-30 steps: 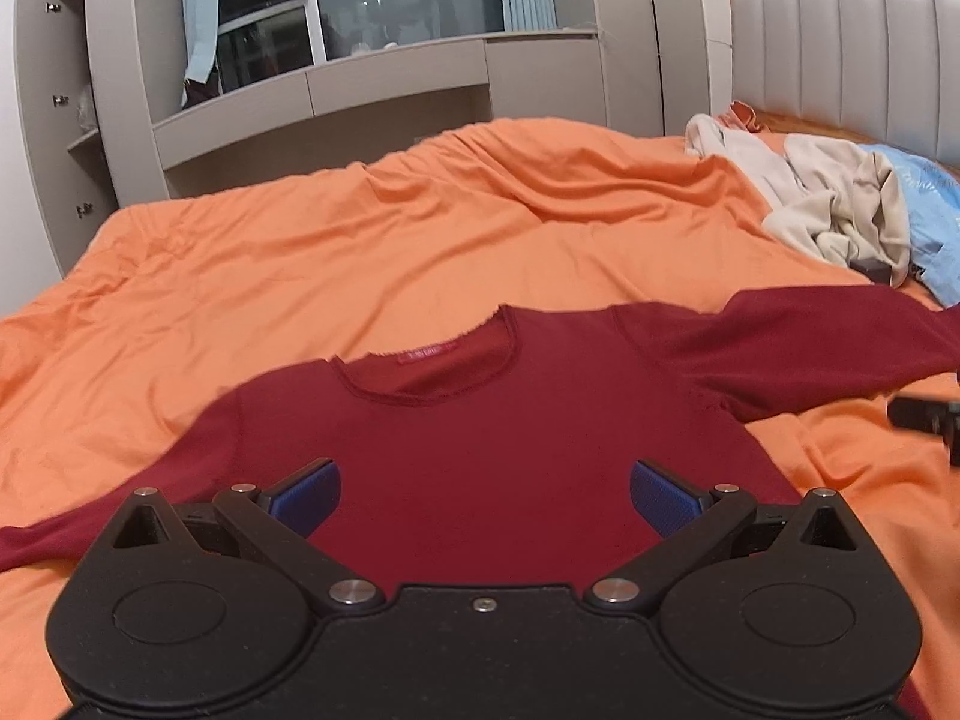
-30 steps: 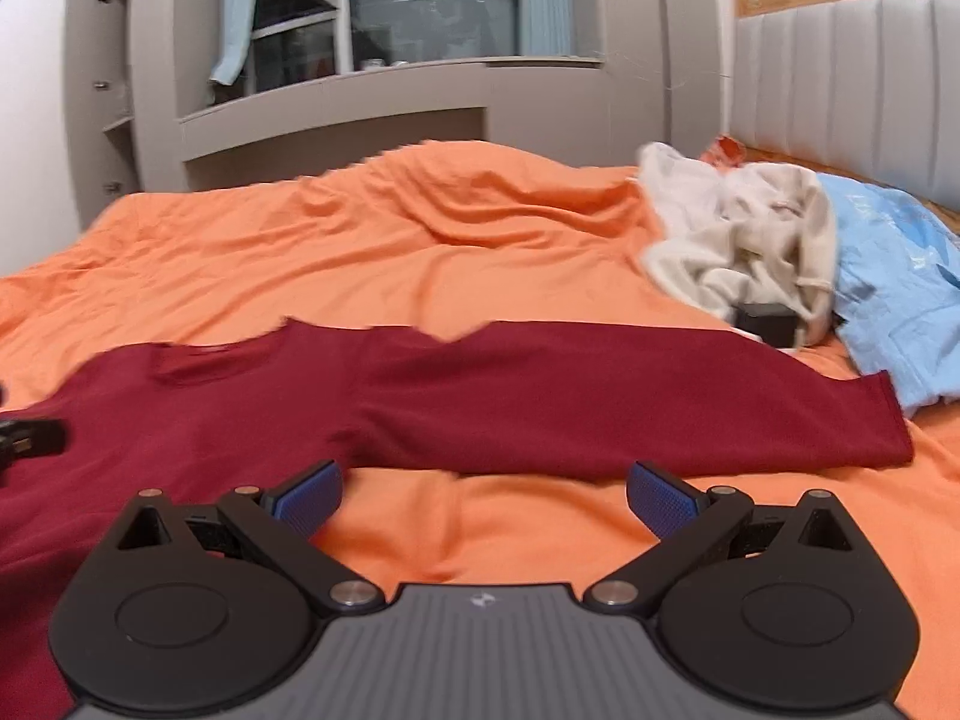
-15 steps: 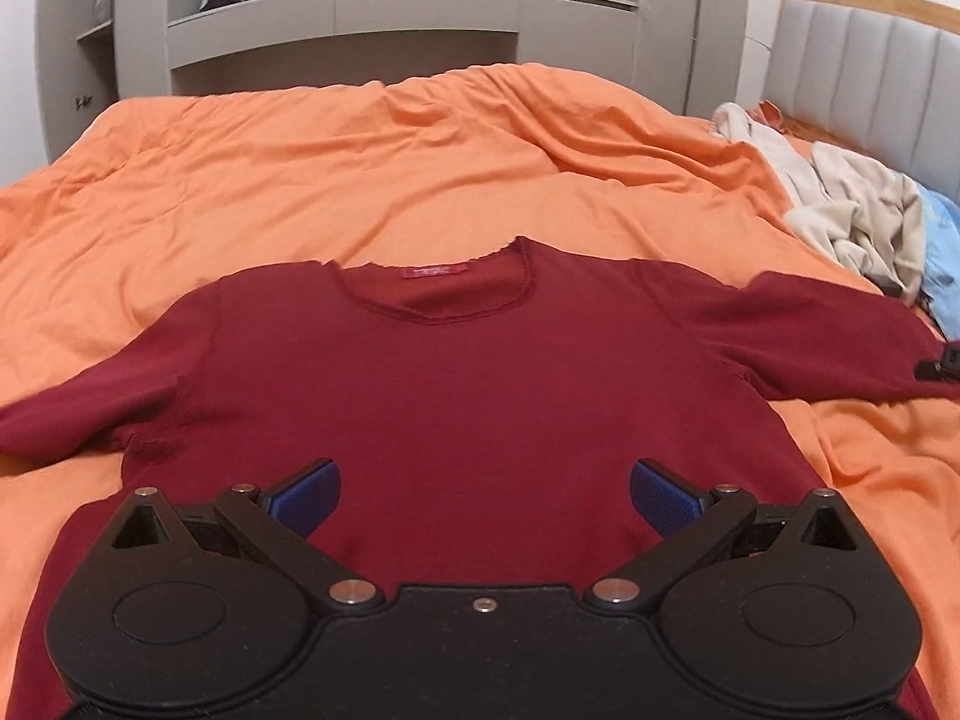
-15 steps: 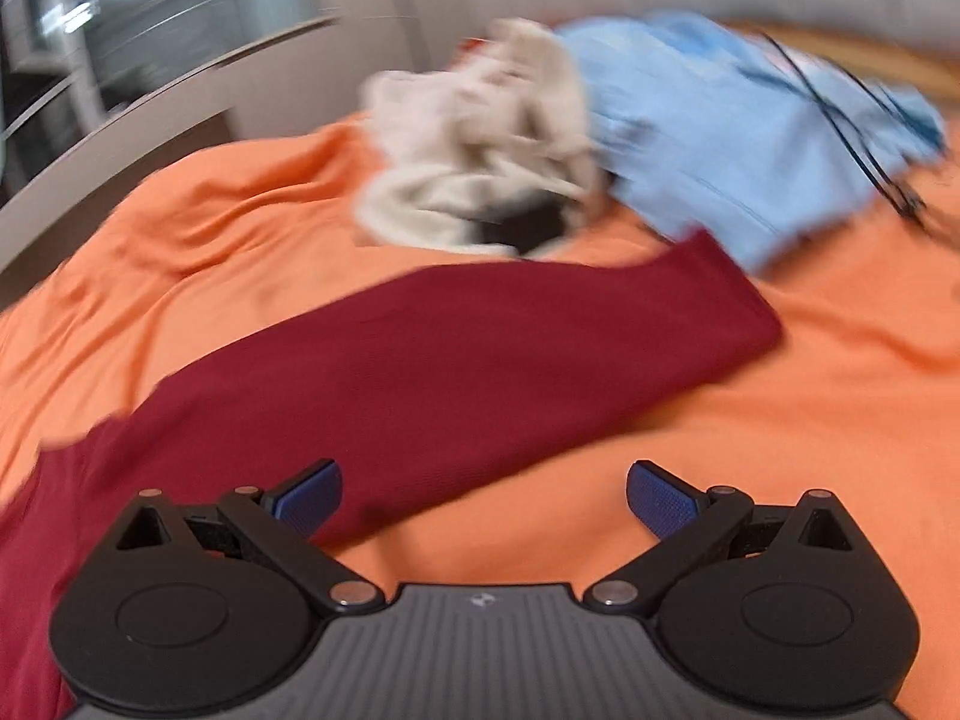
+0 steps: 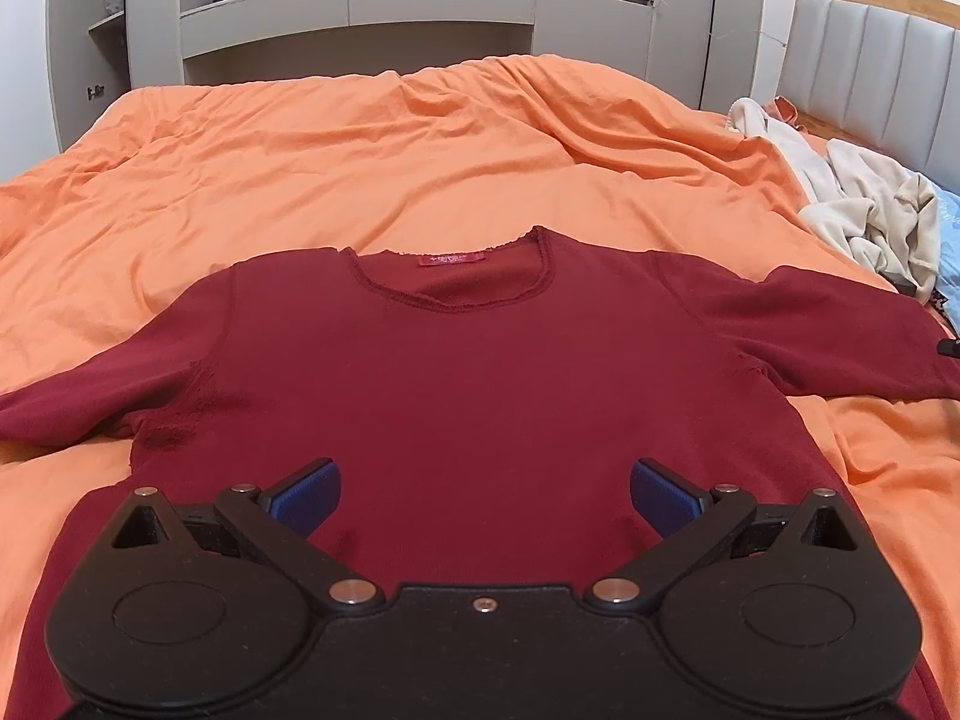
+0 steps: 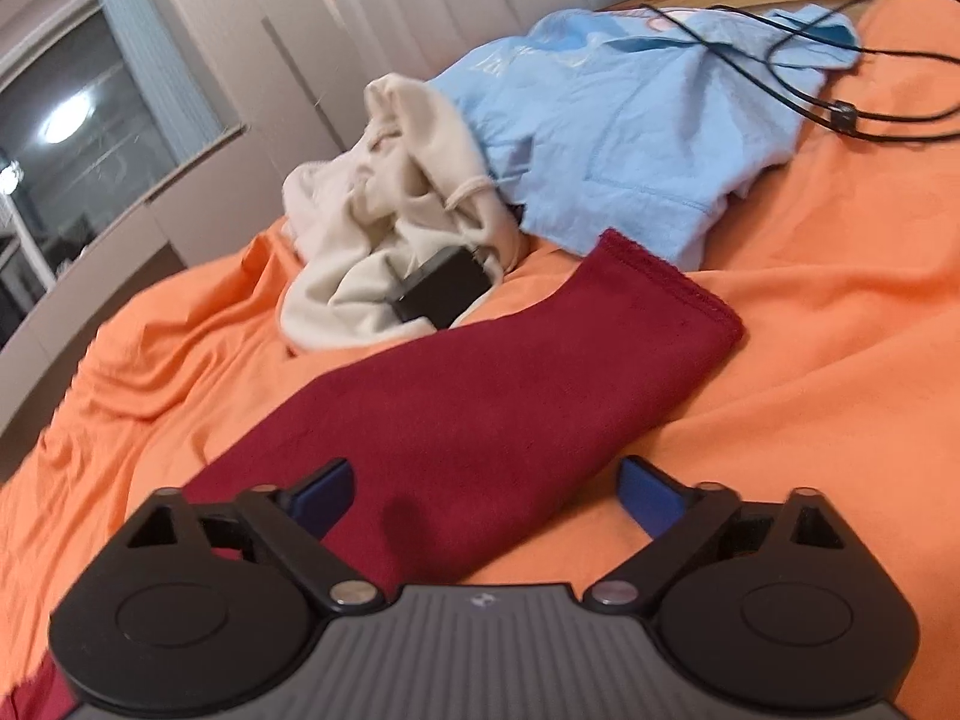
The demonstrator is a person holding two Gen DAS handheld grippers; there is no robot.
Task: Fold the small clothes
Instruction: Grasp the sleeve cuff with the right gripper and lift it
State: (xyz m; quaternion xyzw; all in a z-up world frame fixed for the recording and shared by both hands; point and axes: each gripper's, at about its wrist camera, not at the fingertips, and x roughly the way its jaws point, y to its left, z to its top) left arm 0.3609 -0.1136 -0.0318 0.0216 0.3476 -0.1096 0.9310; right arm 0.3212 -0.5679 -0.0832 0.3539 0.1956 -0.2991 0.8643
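orange bed holds flat red shirt

The dark red top is a matt, soft knit with a scalloped neckline. The orange bedsheet is smooth, wrinkled cloth. The left gripper is matt black plastic with shiny metal pins and ribbed blue pads. The cream garment looks fleecy.

Black left gripper and grey-ribbed right gripper, blue-padded, silver screws.
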